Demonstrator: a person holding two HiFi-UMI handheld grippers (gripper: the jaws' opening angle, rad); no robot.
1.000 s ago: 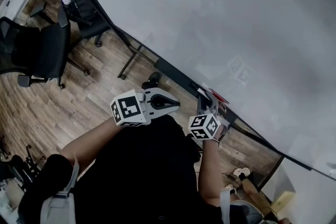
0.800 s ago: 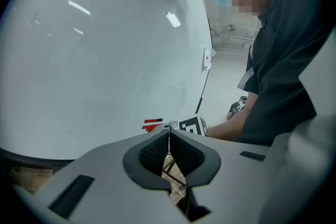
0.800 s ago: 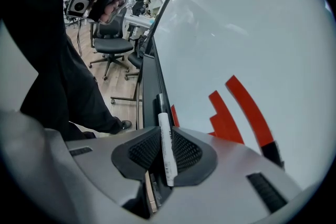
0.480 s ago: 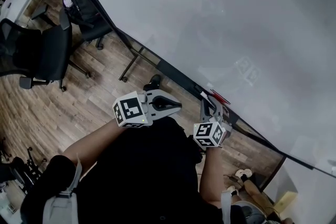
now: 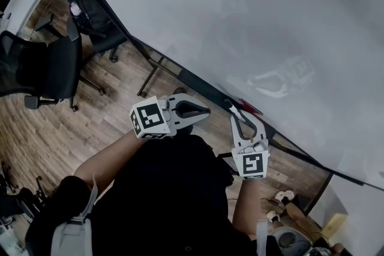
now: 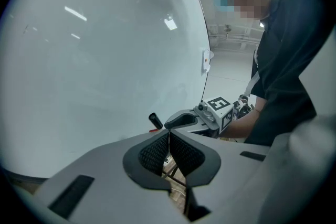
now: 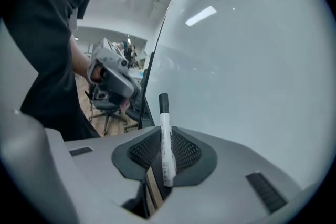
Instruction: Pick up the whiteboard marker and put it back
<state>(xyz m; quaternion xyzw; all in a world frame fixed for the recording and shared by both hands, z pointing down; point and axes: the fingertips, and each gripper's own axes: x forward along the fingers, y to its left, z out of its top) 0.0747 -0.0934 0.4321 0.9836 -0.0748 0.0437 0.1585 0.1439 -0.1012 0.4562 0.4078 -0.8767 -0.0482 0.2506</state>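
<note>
Half the job looked done: the right gripper had its jaws clamped on the whiteboard marker, raised beside the whiteboard's lower edge and not yet put back, while the left gripper hung closed on nothing.

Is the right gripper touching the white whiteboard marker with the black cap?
Touching. In the right gripper view, the right gripper clamps the white, black-capped whiteboard marker, a pad pressed on each side.

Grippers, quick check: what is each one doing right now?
Left gripper: closed, holding nothing.
Right gripper: closed on the whiteboard marker.
</note>
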